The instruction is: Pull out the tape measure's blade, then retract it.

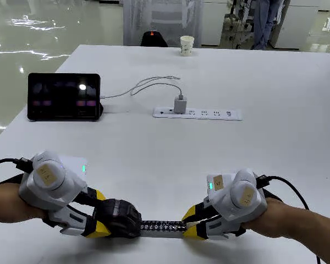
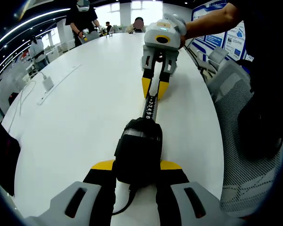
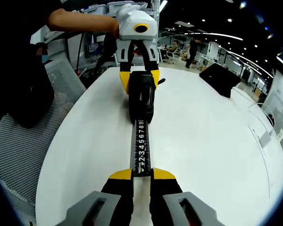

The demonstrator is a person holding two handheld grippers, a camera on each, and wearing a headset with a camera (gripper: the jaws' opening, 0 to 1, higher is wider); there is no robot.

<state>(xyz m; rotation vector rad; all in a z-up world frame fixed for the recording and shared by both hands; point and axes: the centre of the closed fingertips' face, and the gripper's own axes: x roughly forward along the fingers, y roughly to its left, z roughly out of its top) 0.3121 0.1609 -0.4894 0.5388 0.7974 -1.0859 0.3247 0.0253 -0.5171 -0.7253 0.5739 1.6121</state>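
Tape measure (image 1: 118, 218), black case, down on the white table (image 1: 220, 154) close to its near edge, clamped from both sides by the yellow-tipped jaws of the left gripper (image 1: 100, 214). Blade (image 1: 162, 226) drawn out a short way to the right, flat and low over the tabletop, printed numerals readable in the right gripper view. Free end of the blade pinched between the closed jaws of the right gripper (image 1: 188, 223), level with the left one and facing it, the two well apart with the bare blade between.

Little room toward the person: table edge just behind both grippers in the head view, and running close alongside the blade in both gripper views, with a grey mesh chair (image 2: 245, 94) beyond it. Wide bare tabletop ahead, up to a white power strip (image 1: 198, 113) mid-table. White charger (image 1: 180, 104) plugged into the strip, its cable (image 1: 148, 85) looping left to a dark tablet (image 1: 64, 97) propped near the left edge. Paper cup (image 1: 186, 45) near the far edge, well apart from everything else.

Surface smooth, matte white. Around it a glossy pale floor (image 1: 44, 27) with reflected lights, and people standing in the distance past the far end of the table.
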